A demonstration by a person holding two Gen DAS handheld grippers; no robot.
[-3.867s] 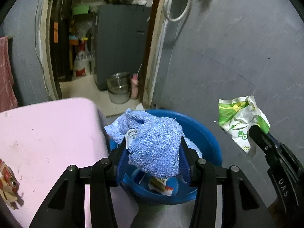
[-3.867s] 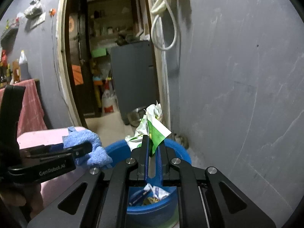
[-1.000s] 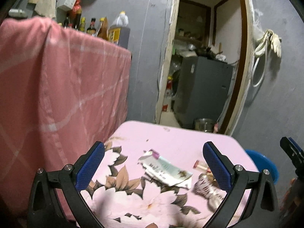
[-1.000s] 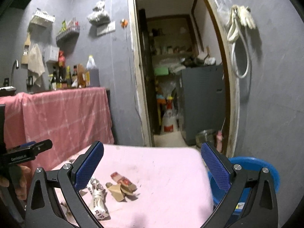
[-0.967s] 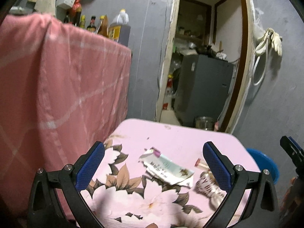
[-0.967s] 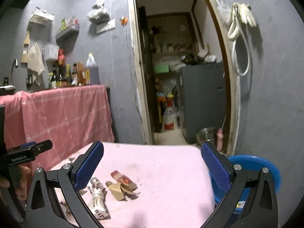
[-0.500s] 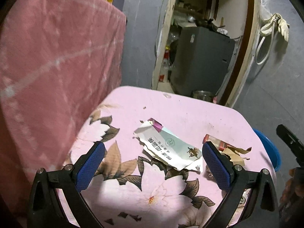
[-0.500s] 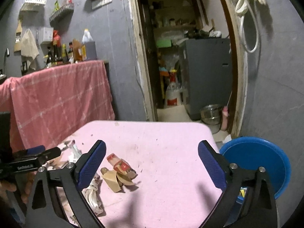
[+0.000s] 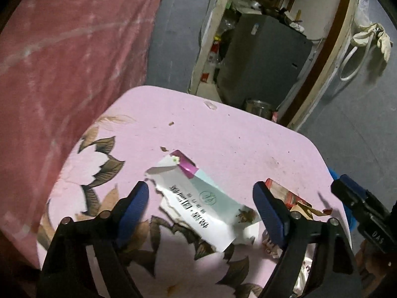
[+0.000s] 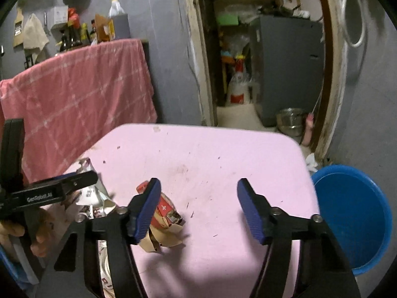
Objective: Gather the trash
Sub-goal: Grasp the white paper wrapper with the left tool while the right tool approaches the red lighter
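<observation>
A torn white and pale-green paper packet (image 9: 198, 198) with a magenta end lies on the pink floral tablecloth (image 9: 223, 136). My left gripper (image 9: 201, 203) is open, its jaws either side of the packet, just above it. A red and brown crumpled wrapper (image 10: 166, 213) lies to its right; it also shows in the left wrist view (image 9: 295, 200). My right gripper (image 10: 197, 206) is open and empty over the table, its left finger above that wrapper. The blue bin (image 10: 352, 213) stands off the table's right edge.
A pink cloth (image 10: 74, 99) hangs over a counter with bottles at the left. A doorway (image 10: 248, 62) behind the table shows a grey cabinet and a steel pot (image 10: 290, 121). More crumpled white trash (image 10: 104, 260) lies at the table's near left. Grey wall at right.
Both grippers have come from the bin to the table and lowered toward the trash. Both have narrowed their jaws somewhat. The blue cloth and the green wrapper are no longer held.
</observation>
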